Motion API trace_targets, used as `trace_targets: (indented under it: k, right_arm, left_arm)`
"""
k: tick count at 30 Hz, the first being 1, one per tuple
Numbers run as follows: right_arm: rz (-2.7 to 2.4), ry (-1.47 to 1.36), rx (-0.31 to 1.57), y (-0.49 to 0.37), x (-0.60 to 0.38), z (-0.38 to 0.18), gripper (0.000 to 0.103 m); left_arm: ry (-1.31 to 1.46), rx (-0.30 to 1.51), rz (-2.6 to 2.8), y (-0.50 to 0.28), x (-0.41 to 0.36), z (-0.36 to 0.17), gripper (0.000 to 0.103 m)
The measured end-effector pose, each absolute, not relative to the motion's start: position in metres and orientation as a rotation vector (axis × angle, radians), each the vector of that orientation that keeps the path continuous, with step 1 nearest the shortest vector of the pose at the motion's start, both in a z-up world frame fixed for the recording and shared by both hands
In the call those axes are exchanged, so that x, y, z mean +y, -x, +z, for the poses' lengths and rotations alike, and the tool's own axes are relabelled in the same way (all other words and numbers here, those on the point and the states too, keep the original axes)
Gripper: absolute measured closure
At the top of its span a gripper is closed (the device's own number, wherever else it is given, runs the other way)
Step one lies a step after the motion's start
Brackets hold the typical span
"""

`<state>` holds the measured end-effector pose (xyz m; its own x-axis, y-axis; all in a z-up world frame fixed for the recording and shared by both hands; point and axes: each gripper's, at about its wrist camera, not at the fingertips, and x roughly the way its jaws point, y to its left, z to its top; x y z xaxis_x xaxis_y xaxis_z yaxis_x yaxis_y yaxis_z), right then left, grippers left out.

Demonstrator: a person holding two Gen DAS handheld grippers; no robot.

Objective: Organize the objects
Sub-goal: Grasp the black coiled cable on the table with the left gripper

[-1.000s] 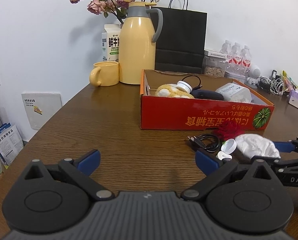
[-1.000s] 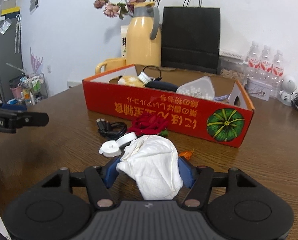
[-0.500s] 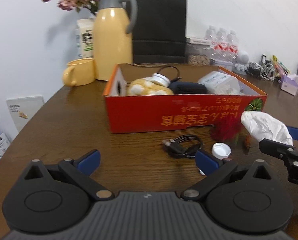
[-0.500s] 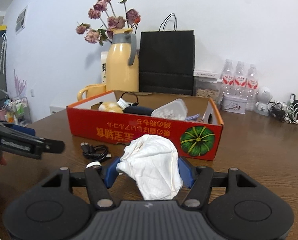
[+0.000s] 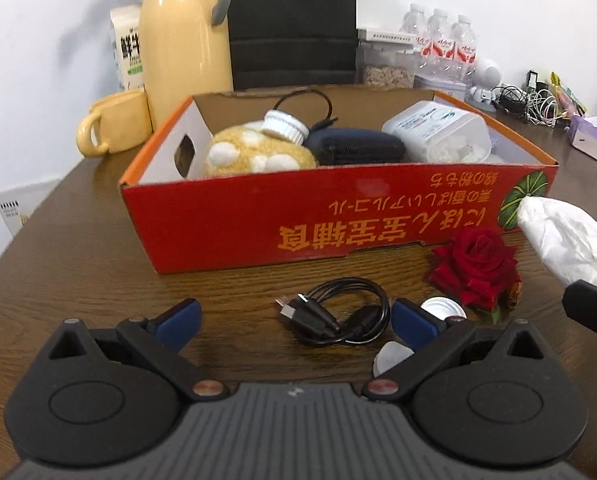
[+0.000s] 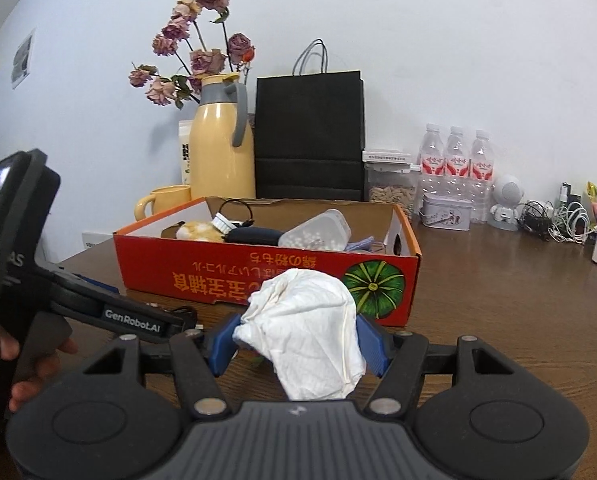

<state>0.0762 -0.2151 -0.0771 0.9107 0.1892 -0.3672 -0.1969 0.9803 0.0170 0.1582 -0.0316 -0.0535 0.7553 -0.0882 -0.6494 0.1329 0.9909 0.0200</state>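
Between the blue pads of the right gripper [image 6: 298, 346], a crumpled white tissue [image 6: 308, 332] is pinched and held above the tabletop [image 6: 498, 280], just short of the red cardboard box [image 6: 258, 276]. The box's near wall stands at twelve o'clock from the gripper. To do this step well, I judge the tissue should rise above that wall before travelling forward, then drop into the open pocket at the box's right end, beyond the clear plastic container [image 6: 318, 232].

The left gripper [image 5: 294, 318] is spread wide and empty, with the coiled black cable [image 5: 338, 316] lying between its pads on the wood. A red rose [image 5: 474, 268] and a white cap [image 5: 444, 308] sit at two o'clock from it, close to the right gripper's path. Bare tabletop lies to the right of the box; the left gripper crowds the other side.
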Motion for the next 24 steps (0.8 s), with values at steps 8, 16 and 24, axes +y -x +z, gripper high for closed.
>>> trace_targets:
  k: [8, 16, 24]
  right_arm:
    - [0.168, 0.012, 0.374, -0.079, -0.216, -0.077, 0.041]
    - [0.167, 0.013, 0.382, -0.080, -0.216, -0.078, 0.041]
    - [0.163, 0.016, 0.382, -0.080, -0.215, -0.078, 0.041]
  left_arm:
    - [-0.040, 0.715, -0.137, -0.162, -0.032, -0.057, 0.006]
    - [-0.043, 0.666, -0.171, -0.152, -0.033, -0.054, 0.047]
    - [-0.025, 0.632, -0.169, -0.146, -0.030, -0.048, 0.048]
